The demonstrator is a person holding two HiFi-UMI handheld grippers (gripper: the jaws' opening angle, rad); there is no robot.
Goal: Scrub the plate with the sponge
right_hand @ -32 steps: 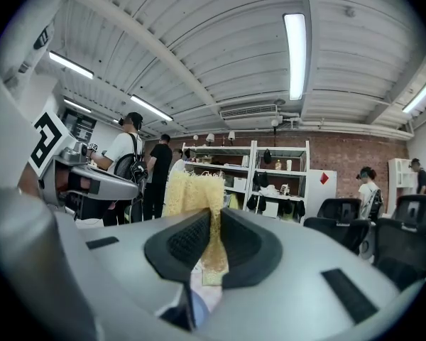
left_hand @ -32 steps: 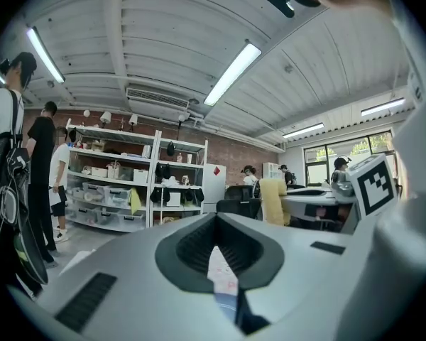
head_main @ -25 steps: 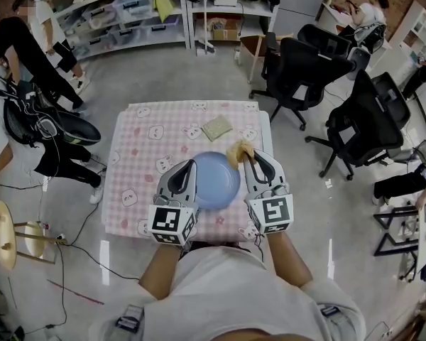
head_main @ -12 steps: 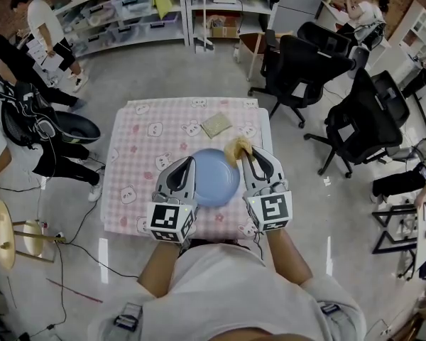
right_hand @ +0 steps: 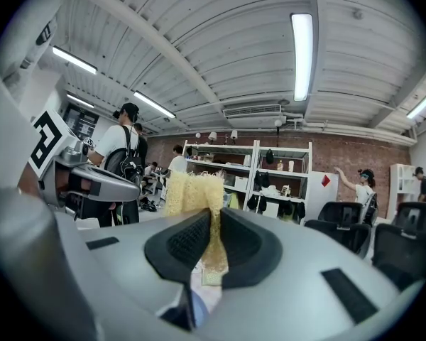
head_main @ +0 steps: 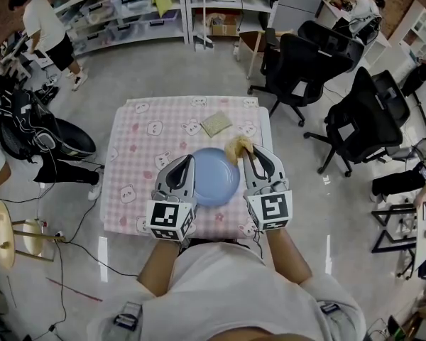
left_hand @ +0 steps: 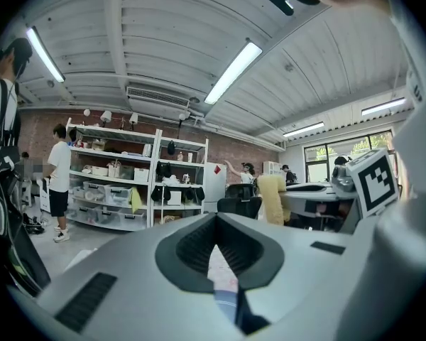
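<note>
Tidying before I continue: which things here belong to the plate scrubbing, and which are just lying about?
In use: plate, held by the left gripper; sponge, in the right gripper.
Lying about: green cloth on the table beyond the plate; office chairs beside the table.

Table point(head_main: 128, 190), pink checked cloth: one.

On it you have:
- one blue plate point(head_main: 214, 180), toward the near edge
- one yellow sponge point(head_main: 238, 148), at the plate's far-right rim
- one square greenish pad point(head_main: 216, 125), toward the far edge

Grippers in your hands: two, the left gripper point(head_main: 190, 160) and the right gripper point(head_main: 247, 153). Each has two jaws and one marker cube.

On the floor around the table:
- black office chairs point(head_main: 298, 69): at least three, past the right edge
- shelving units point(head_main: 227, 6): two, beyond the far edge
- other people point(head_main: 42, 20): at least three
</note>
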